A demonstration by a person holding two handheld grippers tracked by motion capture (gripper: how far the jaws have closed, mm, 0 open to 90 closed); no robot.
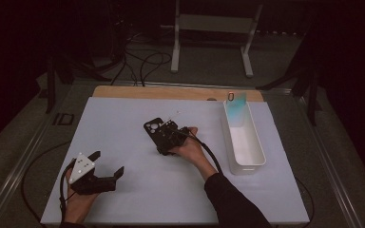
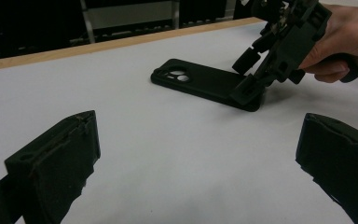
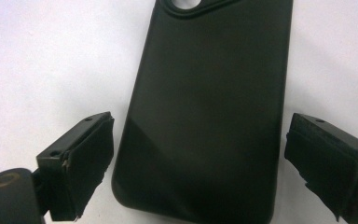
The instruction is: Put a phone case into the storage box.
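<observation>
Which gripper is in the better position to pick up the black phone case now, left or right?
Right. The right gripper is open with its jaws on both sides of the phone case. The left gripper is open but far away.

The room is dim; only the white sheet on the bench (image 1: pixel 123 142) catches light, while the floor beyond it sinks into near black. In the high view the picture is soft and grainy. The black phone case (image 3: pixel 205 107) carries a faint sheen near its lower end in the right gripper view, with little surface detail. Beside it, the jaws nearest each gripper camera are slightly blurred.
</observation>
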